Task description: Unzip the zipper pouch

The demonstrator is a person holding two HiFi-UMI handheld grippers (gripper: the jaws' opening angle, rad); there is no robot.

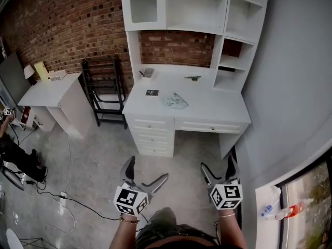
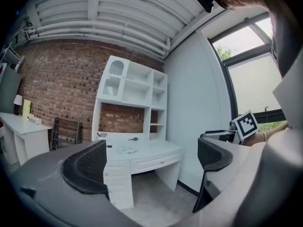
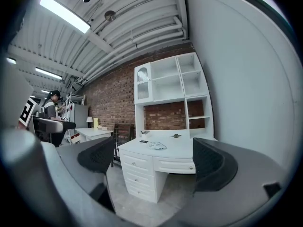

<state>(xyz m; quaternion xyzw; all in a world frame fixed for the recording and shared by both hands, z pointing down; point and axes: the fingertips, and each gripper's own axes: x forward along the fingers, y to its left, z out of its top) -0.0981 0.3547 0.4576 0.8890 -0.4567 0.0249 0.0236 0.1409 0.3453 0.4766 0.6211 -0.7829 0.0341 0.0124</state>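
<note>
The zipper pouch [image 1: 176,101], a small pale, see-through bag, lies on the white desk [image 1: 212,110] near its middle, far ahead of both grippers. It also shows small on the desk top in the left gripper view [image 2: 127,150] and the right gripper view [image 3: 157,145]. My left gripper [image 1: 148,169] is held low in front of the person's body, jaws wide apart and empty [image 2: 150,162]. My right gripper [image 1: 217,164] is level with it to the right, likewise open with nothing between its pads [image 3: 156,160]. Bare floor separates both from the desk.
On the desk are a small dark card [image 1: 152,93], a cup [image 1: 149,72] and a dark small object [image 1: 193,78]. A black folding rack [image 1: 104,90] and a white side table [image 1: 49,92] stand at left. Cables [image 1: 62,196] trail on the floor. A wall and window sill [image 1: 272,206] are at right.
</note>
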